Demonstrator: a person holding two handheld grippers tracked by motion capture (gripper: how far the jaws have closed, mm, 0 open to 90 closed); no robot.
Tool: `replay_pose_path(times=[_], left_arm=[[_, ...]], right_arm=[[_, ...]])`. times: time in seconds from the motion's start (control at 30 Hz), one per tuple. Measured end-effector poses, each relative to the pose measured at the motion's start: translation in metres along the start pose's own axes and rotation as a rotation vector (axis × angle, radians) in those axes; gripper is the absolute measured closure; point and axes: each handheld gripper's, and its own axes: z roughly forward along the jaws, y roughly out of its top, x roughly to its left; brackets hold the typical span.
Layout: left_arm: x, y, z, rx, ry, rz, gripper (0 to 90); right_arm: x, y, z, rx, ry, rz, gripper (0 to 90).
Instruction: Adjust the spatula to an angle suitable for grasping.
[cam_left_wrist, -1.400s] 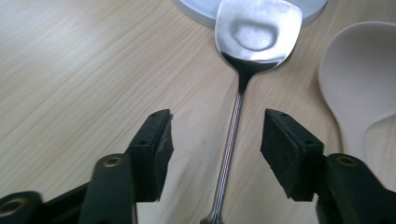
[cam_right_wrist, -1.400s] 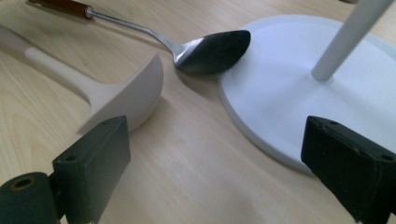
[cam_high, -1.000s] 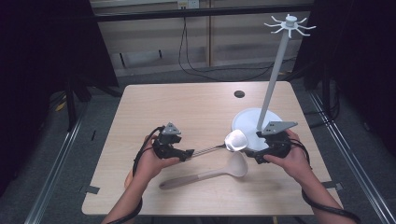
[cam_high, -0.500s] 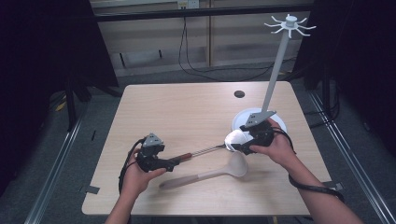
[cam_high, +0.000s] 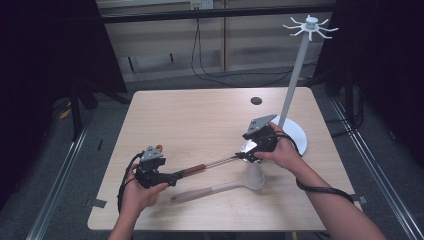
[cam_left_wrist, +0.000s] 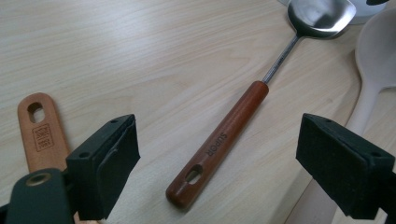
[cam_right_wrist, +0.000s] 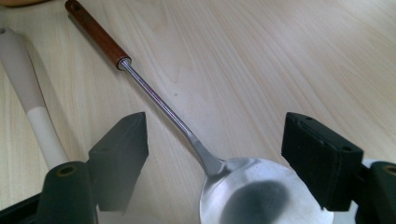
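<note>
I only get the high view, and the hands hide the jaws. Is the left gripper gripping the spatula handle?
Observer: No. The left gripper has just been opening its jaws; the handle lies between them on the table, untouched.
Operator: And the right?
Observer: The right gripper has just been closing its jaws, but they stand apart either side of the blade, clear of it.
Operator: Anything else near the left?
Observer: A pale handle lies beside one jaw.

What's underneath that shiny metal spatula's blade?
The metal spatula blade's far edge overlaps the white stand base; the wooden table lies below. What is directly beneath is covered.
</note>
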Motion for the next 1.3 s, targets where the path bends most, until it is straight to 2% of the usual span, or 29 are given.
replay_pose_path(times=[0.17, 0.27, 0.37, 0.47, 0.53, 0.57, 0.67, 0.9, 0.97, 1.03, 1.13, 1.2, 1.23, 1.3], left_arm=[[0.001, -0.001, -0.001, -0.006, -0.001, -0.010, 12.4], [0.002, -0.001, 0.000, 0.001, -0.011, -0.003, 12.2], [0.003, -0.001, -0.001, -0.011, 0.000, -0.010, 12.2], [0.003, 0.000, -0.002, -0.017, -0.005, -0.015, 12.2], [0.002, -0.001, -0.001, -0.014, -0.005, -0.013, 12.2], [0.002, -0.001, 0.000, -0.012, -0.006, -0.014, 12.2], [0.001, -0.001, 0.001, -0.011, -0.014, -0.012, 12.2], [0.003, 0.001, -0.001, -0.011, -0.012, -0.005, 12.2], [0.004, 0.001, -0.002, -0.016, -0.006, -0.007, 12.2], [0.004, 0.001, -0.002, -0.021, -0.008, -0.013, 12.2], [0.006, 0.000, -0.003, -0.020, -0.002, -0.018, 12.2], [0.007, -0.001, -0.004, -0.019, 0.001, -0.021, 12.2], [0.008, -0.001, -0.004, -0.024, 0.003, -0.026, 12.2], [0.009, 0.000, -0.005, -0.022, 0.007, -0.022, 12.2]], right_arm=[[0.000, 0.009, 0.009, 0.028, 0.016, -0.042, 27.9], [0.001, 0.014, 0.015, 0.035, 0.048, -0.057, 31.1], [0.004, 0.018, 0.024, 0.074, 0.074, -0.087, 35.7], [0.009, 0.022, 0.033, 0.118, 0.107, -0.100, 43.1], [0.010, 0.024, 0.039, 0.141, 0.122, -0.129, 45.7], [0.011, 0.024, 0.043, 0.158, 0.130, -0.129, 46.8], [0.011, 0.023, 0.052, 0.206, 0.134, -0.169, 50.5], [0.011, 0.022, 0.066, 0.286, 0.150, -0.201, 61.7], [0.011, 0.022, 0.069, 0.305, 0.180, -0.196, 66.0], [0.011, 0.022, 0.073, 0.324, 0.184, -0.216, 66.7], [0.008, 0.023, 0.075, 0.347, 0.200, -0.211, 73.3], [0.006, 0.026, 0.077, 0.359, 0.214, -0.239, 76.8], [0.006, 0.027, 0.077, 0.370, 0.229, -0.269, 78.3], [0.007, 0.028, 0.077, 0.371, 0.230, -0.338, 84.0]])
